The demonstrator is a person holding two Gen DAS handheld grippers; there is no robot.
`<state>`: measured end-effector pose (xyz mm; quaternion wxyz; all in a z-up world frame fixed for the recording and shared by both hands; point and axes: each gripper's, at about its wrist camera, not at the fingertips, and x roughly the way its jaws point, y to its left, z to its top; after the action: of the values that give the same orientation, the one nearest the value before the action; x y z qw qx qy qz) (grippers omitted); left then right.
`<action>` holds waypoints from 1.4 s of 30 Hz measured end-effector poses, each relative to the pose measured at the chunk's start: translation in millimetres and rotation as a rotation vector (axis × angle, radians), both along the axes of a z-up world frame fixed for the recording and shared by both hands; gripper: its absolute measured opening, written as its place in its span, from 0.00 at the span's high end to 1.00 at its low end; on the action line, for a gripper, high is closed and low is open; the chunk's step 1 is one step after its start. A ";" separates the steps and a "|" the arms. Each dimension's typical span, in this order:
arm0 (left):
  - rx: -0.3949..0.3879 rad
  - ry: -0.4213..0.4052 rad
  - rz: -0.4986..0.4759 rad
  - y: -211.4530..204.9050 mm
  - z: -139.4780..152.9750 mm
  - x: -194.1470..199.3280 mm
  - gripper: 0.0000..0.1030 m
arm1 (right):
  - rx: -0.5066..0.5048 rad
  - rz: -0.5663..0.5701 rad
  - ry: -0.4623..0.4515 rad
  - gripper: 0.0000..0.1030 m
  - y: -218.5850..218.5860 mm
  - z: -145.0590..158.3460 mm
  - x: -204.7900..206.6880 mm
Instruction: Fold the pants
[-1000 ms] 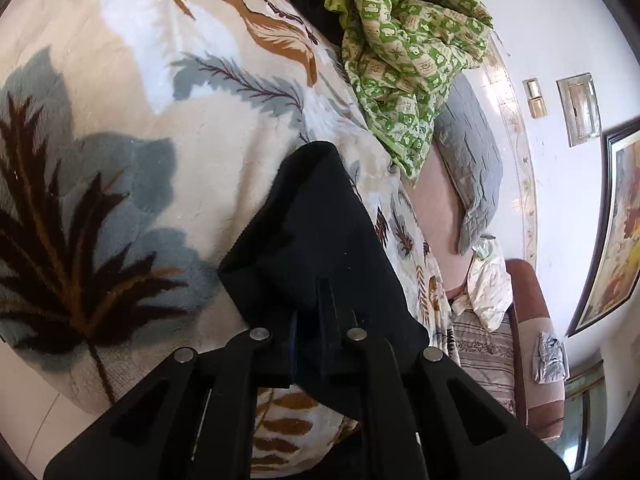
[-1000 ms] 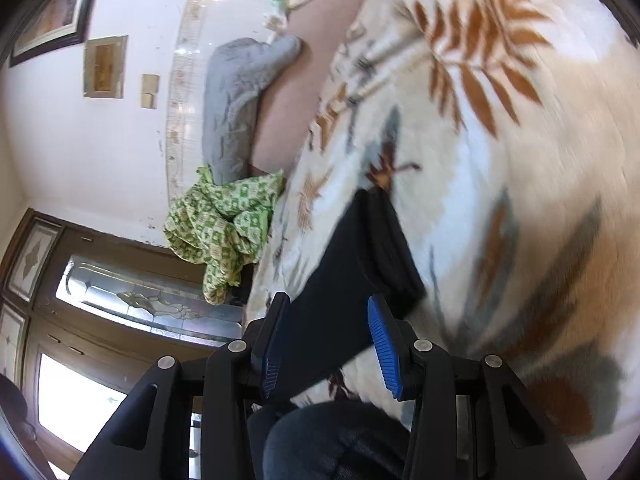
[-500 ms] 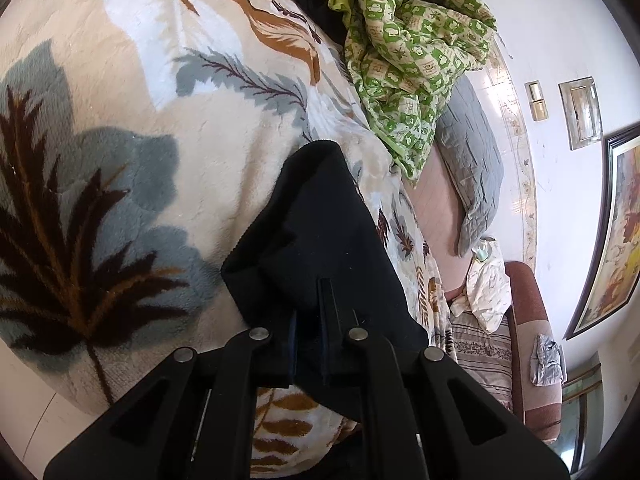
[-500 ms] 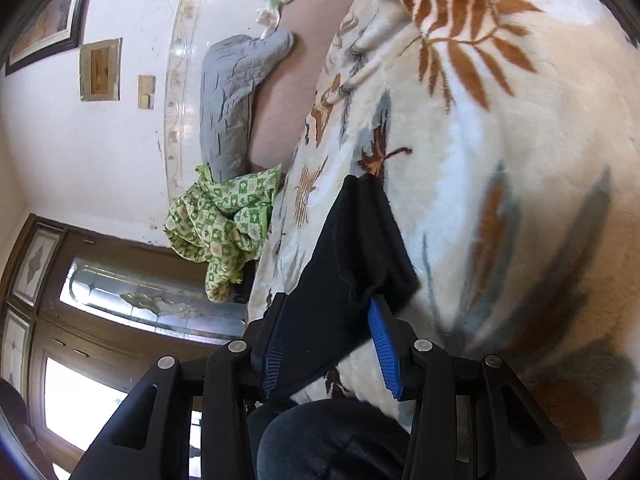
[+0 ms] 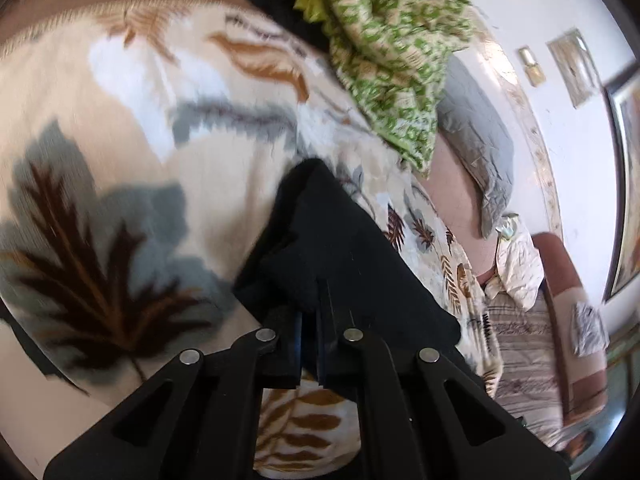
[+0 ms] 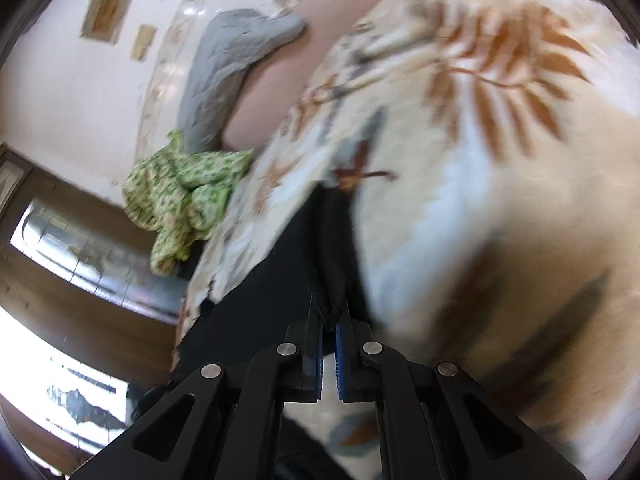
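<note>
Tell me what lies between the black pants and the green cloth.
Only leaf-patterned blanket lies between the black pants and the green cloth, seen from the left wrist.

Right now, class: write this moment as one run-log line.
left gripper: shut on black pants | right gripper: just closed on black pants | surface: leaf-print blanket

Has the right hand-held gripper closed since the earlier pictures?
Yes. The right hand-held gripper has just been closing: its blue pads, earlier apart, now pinch the black pants on the leaf-print blanket.
</note>
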<state>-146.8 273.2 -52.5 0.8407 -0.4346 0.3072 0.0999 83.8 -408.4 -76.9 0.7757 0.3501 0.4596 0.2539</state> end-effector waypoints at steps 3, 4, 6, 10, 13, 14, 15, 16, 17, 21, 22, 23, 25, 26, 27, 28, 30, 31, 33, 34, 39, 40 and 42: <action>-0.010 0.023 -0.011 2.2 -17.1 7.8 0.97 | -0.002 0.003 -0.004 0.98 0.9 -4.1 0.4; 0.021 0.030 -0.018 -0.1 -11.9 10.8 0.97 | -0.004 0.000 -0.002 0.98 1.7 -3.1 1.0; 0.033 0.045 -0.021 -2.6 -9.1 14.2 0.97 | -0.011 -0.003 0.000 0.98 1.7 -3.2 1.2; 0.013 0.047 -0.033 0.8 -10.7 11.8 0.93 | 0.001 -0.006 0.001 0.98 -0.7 -5.7 -1.4; -0.006 0.031 -0.034 5.2 -6.2 2.5 0.88 | -0.045 -0.013 -0.020 0.95 0.9 3.0 -4.3; 0.018 0.035 -0.015 7.1 -1.6 -2.7 0.86 | -0.110 -0.031 -0.052 0.90 1.8 12.1 -6.8; 0.055 0.048 0.014 8.5 4.0 -6.5 0.82 | -0.203 -0.063 -0.088 0.79 3.6 24.6 -8.8; 0.144 0.084 0.092 8.7 14.4 -13.8 0.65 | -0.288 -0.095 -0.128 0.75 4.5 37.2 -11.5; 0.227 0.101 0.176 8.6 25.5 -21.4 0.56 | -0.325 -0.108 -0.166 0.74 5.9 46.6 -13.4; 0.479 -0.009 0.258 -16.1 67.2 -27.8 0.56 | -0.437 0.061 -0.390 0.64 52.5 88.1 -14.8; 0.515 -0.048 0.180 -29.8 72.7 -17.3 0.56 | -0.478 0.127 -0.425 0.64 67.9 90.2 -13.3; 0.528 -0.069 0.071 -43.5 73.0 -3.6 0.56 | -0.526 0.206 -0.463 0.64 86.5 89.5 -11.3; 0.547 -0.066 -0.068 -62.5 62.1 15.0 0.58 | -0.599 0.359 -0.509 0.67 118.7 80.2 -3.7; 0.593 -0.011 -0.109 -71.8 45.6 25.1 0.64 | -0.650 0.400 -0.527 0.67 128.8 73.2 -1.6; 0.601 0.026 -0.115 -72.6 34.5 29.1 0.66 | -0.699 0.437 -0.536 0.67 135.4 64.2 1.4; 0.587 0.067 -0.108 -68.2 18.8 29.8 0.67 | -0.755 0.454 -0.516 0.67 136.7 51.3 7.6; 0.549 -0.008 -0.082 -56.4 -0.7 13.7 0.72 | -0.712 0.436 -0.469 0.67 119.9 32.3 16.4; 0.559 -0.034 -0.082 -56.6 -5.1 7.4 0.73 | -0.628 0.406 -0.476 0.67 104.7 28.5 17.8; 0.577 -0.043 -0.073 -61.4 -4.6 3.3 0.73 | -0.571 0.383 -0.472 0.67 94.0 23.7 17.5; 0.574 -0.038 -0.070 -61.0 -2.8 4.1 0.73 | -0.578 0.384 -0.473 0.67 94.3 24.5 16.5; 0.581 -0.036 -0.080 -60.7 30.9 22.3 0.66 | -0.627 0.390 -0.384 0.61 113.2 53.5 25.9; 0.601 -0.058 -0.088 -62.2 41.1 29.2 0.60 | -0.610 0.401 -0.403 0.61 123.6 69.4 24.6; 0.633 -0.067 -0.110 -62.7 54.4 51.4 0.55 | -0.551 0.494 -0.484 0.61 153.6 107.3 22.2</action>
<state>-95.3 210.5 1.9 0.9479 -0.1373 0.2560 0.1304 106.0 -254.9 30.5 0.8414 -0.0598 0.3852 0.3744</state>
